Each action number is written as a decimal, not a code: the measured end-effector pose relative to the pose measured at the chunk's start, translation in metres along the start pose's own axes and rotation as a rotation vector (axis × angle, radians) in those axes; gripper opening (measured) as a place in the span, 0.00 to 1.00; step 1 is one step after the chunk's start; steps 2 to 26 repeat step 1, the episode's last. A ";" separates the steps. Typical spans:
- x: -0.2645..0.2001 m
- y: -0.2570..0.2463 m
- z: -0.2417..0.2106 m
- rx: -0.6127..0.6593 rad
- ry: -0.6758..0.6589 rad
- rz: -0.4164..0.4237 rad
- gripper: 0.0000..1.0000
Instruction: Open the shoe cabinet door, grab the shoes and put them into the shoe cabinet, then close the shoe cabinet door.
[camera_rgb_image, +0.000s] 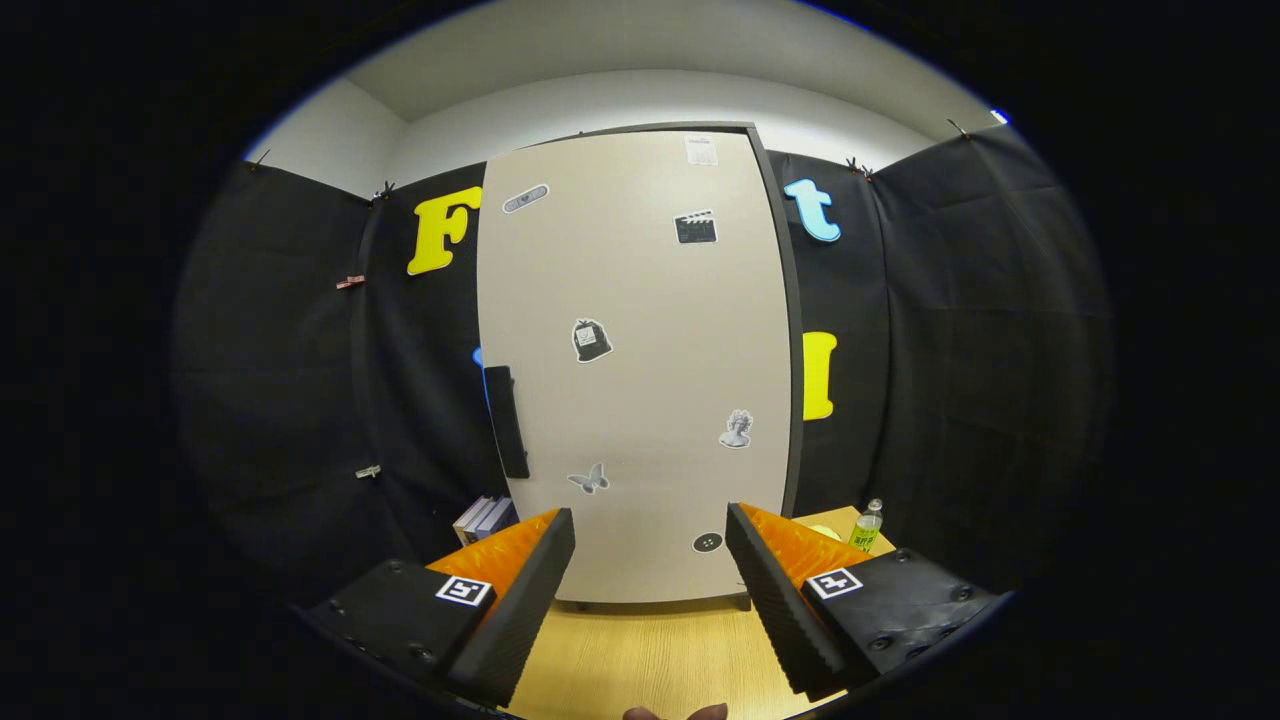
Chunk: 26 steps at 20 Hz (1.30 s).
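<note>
My claw (650, 590) stands wide apart, holding nothing, aimed at the shoe cabinet door (640, 380), which sits shut w/ its dark handle (506, 420) on the left edge; fits either pre-opening or job done, so no move bid.

A green-labelled drink bottle (866, 527) stands on the wooden counter (650, 660) at four o'clock; a few upright books (484, 517) lean at eight o'clock.

Prob. a test booth: black cloth walls (290, 400) (clipped up), wood table (650, 660).
</note>
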<state>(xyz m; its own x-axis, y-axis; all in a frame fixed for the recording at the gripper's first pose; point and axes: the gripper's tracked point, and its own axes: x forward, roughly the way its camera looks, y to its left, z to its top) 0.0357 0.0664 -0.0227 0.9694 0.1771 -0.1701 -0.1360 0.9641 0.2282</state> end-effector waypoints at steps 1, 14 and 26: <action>0.000 0.000 0.000 0.000 0.000 -0.002 0.98; 0.000 0.000 0.000 0.000 0.000 -0.002 0.98; 0.000 0.000 0.000 0.000 0.000 -0.002 0.98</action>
